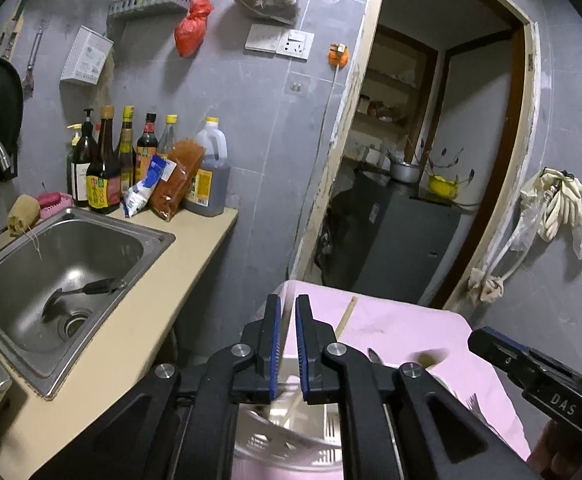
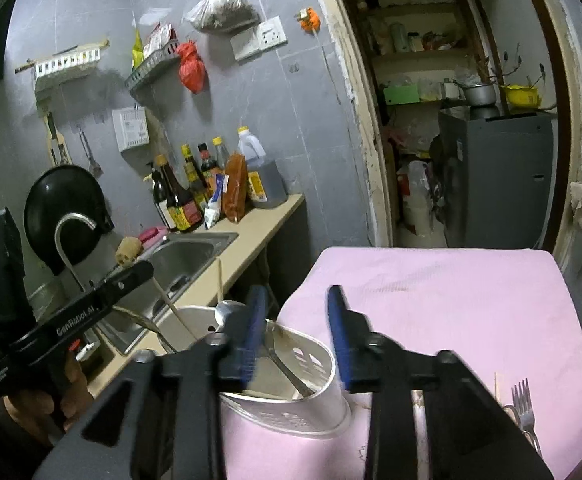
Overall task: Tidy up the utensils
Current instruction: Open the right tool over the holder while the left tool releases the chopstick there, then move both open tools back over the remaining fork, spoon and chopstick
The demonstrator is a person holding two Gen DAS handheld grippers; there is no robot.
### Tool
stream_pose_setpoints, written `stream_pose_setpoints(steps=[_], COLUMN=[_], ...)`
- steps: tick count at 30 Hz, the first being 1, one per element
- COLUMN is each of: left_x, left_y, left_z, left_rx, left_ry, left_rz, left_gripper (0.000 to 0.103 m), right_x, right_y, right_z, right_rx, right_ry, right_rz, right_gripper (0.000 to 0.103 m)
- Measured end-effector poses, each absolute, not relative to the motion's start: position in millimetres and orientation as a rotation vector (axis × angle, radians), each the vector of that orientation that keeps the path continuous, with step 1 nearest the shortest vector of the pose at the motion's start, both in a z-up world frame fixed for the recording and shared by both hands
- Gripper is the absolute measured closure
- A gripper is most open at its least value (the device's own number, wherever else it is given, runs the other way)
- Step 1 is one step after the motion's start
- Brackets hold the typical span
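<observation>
A white slotted utensil holder (image 2: 315, 412) stands on the pink cloth (image 2: 451, 300) at its near left corner. A metal spoon (image 2: 291, 372) leans inside it, and chopsticks (image 2: 219, 280) stick up from its far compartment. My right gripper (image 2: 297, 312) hovers open just above the holder with nothing between its fingers. My left gripper (image 1: 289, 312) sits over the holder (image 1: 283, 452) with a narrow gap between its pads and nothing in it. One chopstick (image 1: 347, 316) lies on the cloth beyond. Forks (image 2: 523, 404) lie at the near right.
Left of the cloth runs a beige counter with a steel sink (image 1: 139, 236), a dark-handled utensil (image 1: 87, 290) lying in it. Sauce bottles (image 1: 131, 160) stand along the wall. A doorway with a grey cabinet (image 2: 503, 176) lies behind the table.
</observation>
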State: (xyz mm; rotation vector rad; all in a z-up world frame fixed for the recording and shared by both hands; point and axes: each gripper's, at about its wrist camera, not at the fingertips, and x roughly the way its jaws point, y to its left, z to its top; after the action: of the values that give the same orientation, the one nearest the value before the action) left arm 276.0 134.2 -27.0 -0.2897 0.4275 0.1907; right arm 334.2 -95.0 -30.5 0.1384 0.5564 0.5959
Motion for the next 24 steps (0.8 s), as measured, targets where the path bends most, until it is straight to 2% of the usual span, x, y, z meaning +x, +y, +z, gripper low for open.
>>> stream_pose_setpoints(steps=[1, 3, 4, 5, 8, 10, 12, 14, 19, 21, 24], left_x=[274.7, 271.7, 269.0, 266.6, 264.2, 262.1, 258.8, 255.1, 247.2, 243.9, 239.7], left_y=[133.3, 131.0, 130.3, 129.5, 123.3, 116.4, 108.4, 100.8, 79.3, 70.4, 52.0], left_z=[-25.5, -22.5, -20.5, -18.3, -11.2, -5.8, 1.3, 7.9, 20.4, 23.6, 26.7], left_rx=[-0.292, -0.301, -0.314, -0.324, -0.315, -0.299, -0.290, -0.284, -0.265, -0.251, -0.213], left_ry=[0.433, 0.444, 0.439, 0.431, 0.436, 0.435, 0.423, 0.406, 0.377, 0.364, 0.358], left_rz=[0.183, 0.166, 0.165, 0.165, 0.156, 0.149, 0.137, 0.136, 0.143, 0.148, 0.148], left_gripper=[0.089, 0.064, 0.059, 0.056, 0.055, 0.050, 0.036, 0.026, 0.008, 0.003, 0.001], right_x=[332.9, 330.3, 328.7, 326.7, 318.3, 313.2, 305.8, 300.3, 288.4, 283.9, 279.7], right_y=[-97.2, -102.5, -106.8, -110.9, -127.5, -138.7, -151.7, -163.7, -190.3, -202.6, -220.7], right_z=[-27.8, -21.6, -17.6, -14.1, -2.0, 6.0, 13.2, 19.6, 33.3, 37.7, 43.2], right_rx=[0.140, 0.142, 0.145, 0.146, 0.151, 0.150, 0.146, 0.144, 0.123, 0.120, 0.117], right_ry=[0.551, 0.541, 0.534, 0.526, 0.492, 0.472, 0.449, 0.433, 0.405, 0.391, 0.381], right_rz=[0.593, 0.582, 0.575, 0.567, 0.533, 0.509, 0.482, 0.460, 0.399, 0.374, 0.340], right_gripper=[0.072, 0.072, 0.069, 0.063, 0.050, 0.044, 0.035, 0.027, 0.010, 0.008, 0.004])
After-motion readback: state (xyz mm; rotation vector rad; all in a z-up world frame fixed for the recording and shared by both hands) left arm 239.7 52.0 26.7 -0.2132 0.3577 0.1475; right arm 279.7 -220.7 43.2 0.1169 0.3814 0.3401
